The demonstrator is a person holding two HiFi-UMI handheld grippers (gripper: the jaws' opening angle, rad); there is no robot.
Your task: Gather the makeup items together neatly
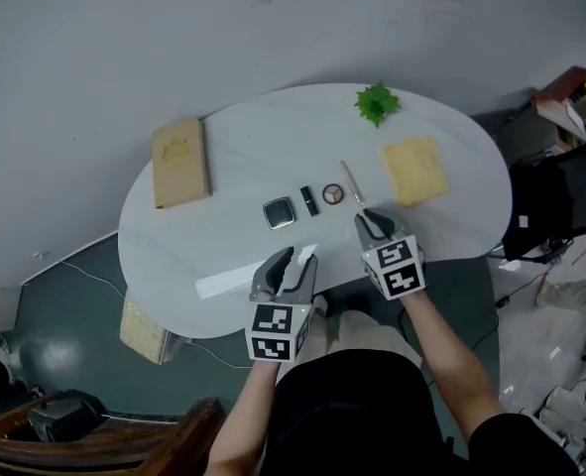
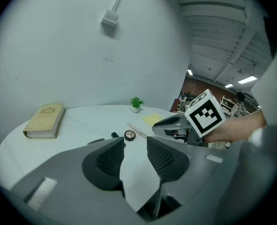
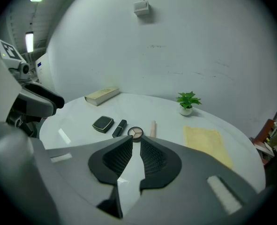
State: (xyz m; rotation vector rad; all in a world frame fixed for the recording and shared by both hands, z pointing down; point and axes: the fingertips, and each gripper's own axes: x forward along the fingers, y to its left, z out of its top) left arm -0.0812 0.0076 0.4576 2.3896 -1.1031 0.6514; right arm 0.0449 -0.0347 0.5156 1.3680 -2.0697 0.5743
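Four makeup items lie in a row at the middle of the white oval table (image 1: 223, 137): a square black compact (image 1: 280, 212), a black lipstick (image 1: 310, 200), a round eyeshadow pot (image 1: 333, 193) and a slim pale stick (image 1: 353, 183). My left gripper (image 1: 291, 264) hovers over the table's near edge, below the compact, jaws apart and empty. My right gripper (image 1: 372, 223) sits just below the stick's near end, with a narrow empty gap between its jaws. The right gripper view shows the compact (image 3: 103, 123), lipstick (image 3: 119, 128), pot (image 3: 135, 133) and stick (image 3: 153, 128) just ahead of the right gripper (image 3: 137, 144).
A tan book (image 1: 181, 162) lies at the table's left. A small potted plant (image 1: 377, 101) stands at the far edge, and a yellow cloth (image 1: 416, 170) lies to the right of the makeup. A wooden chair (image 1: 124, 439) and dark clutter (image 1: 555, 201) flank the table.
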